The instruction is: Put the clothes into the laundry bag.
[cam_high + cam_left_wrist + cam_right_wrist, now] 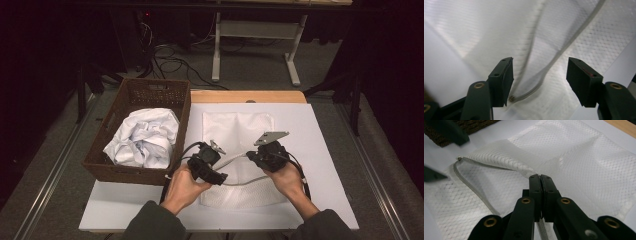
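No brand, label or writing is showing clearly enough to be read anywhere.

In the right gripper view, the fingers [540,185] of the right gripper [256,156] are pressing tight together, clamping the lifted edge of a white mesh laundry bag [584,167] beside its grey zipper band [471,186], which is running down between them. From that pinch the mesh is rising as a folded flap toward the small metal zipper end [459,158].

In the left gripper view, the fingers [505,75] of the left gripper [218,178] are standing wide apart, holding nothing. Between them the zipper band [541,75] is curving over the mesh, and its small metal end [511,98] is sitting just beside the inner face of the left-hand finger; whether they are touching cannot be told. The picture there is blurring with motion.

In the high view, both hands are holding the grippers close together over the near half of the bag [238,131], which is lying mostly flat in the middle of the white surface [325,165]. The left hand [183,187] and right hand [286,179] are coming in from the near edge in dark sleeves. To the left, a brown wicker basket [131,97] is sitting at the edge of the surface, holding crumpled white cloth [145,137]. Beyond the surface, cables are lying on the grey floor near a white desk frame [255,31].
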`<state>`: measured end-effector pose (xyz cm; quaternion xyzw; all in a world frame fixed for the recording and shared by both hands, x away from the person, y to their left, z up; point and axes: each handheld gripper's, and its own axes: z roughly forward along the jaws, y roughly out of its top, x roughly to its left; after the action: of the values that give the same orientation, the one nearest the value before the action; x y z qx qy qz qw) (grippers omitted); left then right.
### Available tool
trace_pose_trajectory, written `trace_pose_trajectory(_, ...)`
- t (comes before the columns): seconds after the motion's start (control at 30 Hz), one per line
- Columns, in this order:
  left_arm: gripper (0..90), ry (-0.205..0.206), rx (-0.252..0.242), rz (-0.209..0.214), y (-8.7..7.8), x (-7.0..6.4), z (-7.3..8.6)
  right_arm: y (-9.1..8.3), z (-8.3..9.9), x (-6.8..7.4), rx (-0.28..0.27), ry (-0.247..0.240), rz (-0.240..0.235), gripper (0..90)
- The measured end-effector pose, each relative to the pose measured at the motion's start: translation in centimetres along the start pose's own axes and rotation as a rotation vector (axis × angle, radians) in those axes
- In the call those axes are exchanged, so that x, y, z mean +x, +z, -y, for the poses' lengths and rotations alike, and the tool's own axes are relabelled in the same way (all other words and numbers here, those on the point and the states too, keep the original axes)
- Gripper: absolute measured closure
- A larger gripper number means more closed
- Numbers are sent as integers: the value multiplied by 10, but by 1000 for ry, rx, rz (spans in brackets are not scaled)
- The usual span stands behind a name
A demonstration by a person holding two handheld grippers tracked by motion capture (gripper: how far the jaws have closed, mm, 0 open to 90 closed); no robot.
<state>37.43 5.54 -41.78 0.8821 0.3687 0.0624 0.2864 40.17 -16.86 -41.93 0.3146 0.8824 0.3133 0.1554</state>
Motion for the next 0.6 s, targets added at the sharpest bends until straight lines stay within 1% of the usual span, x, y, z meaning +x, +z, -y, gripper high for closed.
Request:
trace_pose_trajectory(0.1,358,-26,7,-30,-17,11,-1,0,1,-1,1,-4,-1,893)
trace_pose_trajectory(0.17,343,-28,23,-60,-28,20,-2,0,2,-1,-1,6,0,892)
trace_pose_trajectory(0.23,328,-35,28,-93,-40,28,-2,0,4,-2,-3,-7,3,893)
trace_pose_trajectory(0.27,313,-49,31,-110,-47,34,-2,0,4,-2,-4,-6,4,893)
trace_pose_trajectory(0.3,293,-62,32,-120,-54,41,-1,0,5,-2,-3,2,3,893)
trace_pose_trajectory(0.33,281,-68,32,-126,-57,43,-1,1,6,-3,-4,-4,4,893)
trace_pose_trajectory(0.37,281,-79,33,-141,-62,49,0,1,6,-3,-4,-4,4,893)
trace_pose_trajectory(0.47,252,-118,39,-175,-74,66,3,1,8,-4,-4,1,2,893)
trace_pose_trajectory(0.57,200,-155,52,-215,-84,83,7,1,9,-6,-4,5,5,892)
trace_pose_trajectory(0.6,200,-169,57,-227,-86,89,9,1,9,-6,-4,5,5,892)
